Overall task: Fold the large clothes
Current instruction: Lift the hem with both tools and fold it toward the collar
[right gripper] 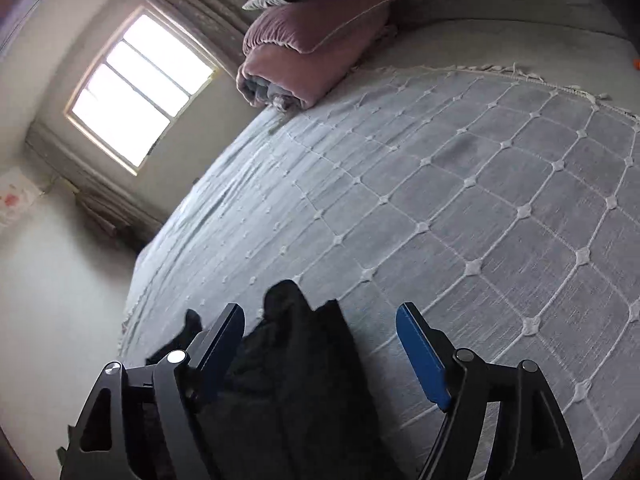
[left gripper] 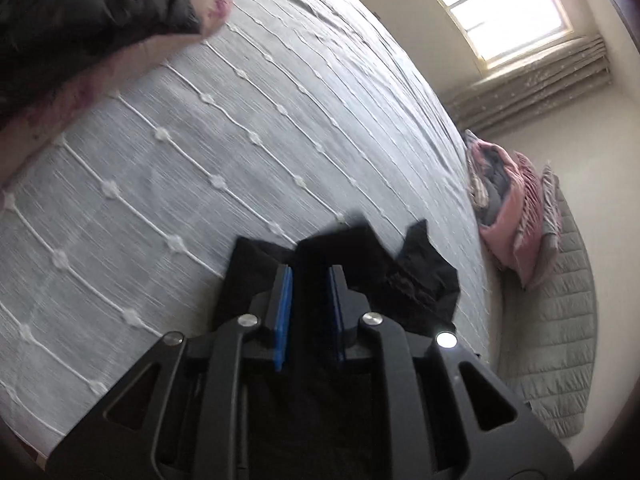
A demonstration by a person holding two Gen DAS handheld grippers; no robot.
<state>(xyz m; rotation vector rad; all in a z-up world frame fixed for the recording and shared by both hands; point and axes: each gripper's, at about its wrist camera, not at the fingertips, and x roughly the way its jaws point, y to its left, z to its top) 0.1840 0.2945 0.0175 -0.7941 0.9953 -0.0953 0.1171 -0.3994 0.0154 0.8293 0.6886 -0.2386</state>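
A black garment is pinched between the blue pads of my left gripper, which is shut on it above the grey bedspread. In the right wrist view the same black garment lies bunched on the bedspread between the spread fingers of my right gripper, which is open, its fingers on either side of the cloth. A dark quilted jacket with pink lining lies at the far left of the bed.
A folded pink and grey blanket stack sits at the head of the bed; it also shows in the left wrist view. A bright window is in the wall beside the bed. A quilted grey headboard is at right.
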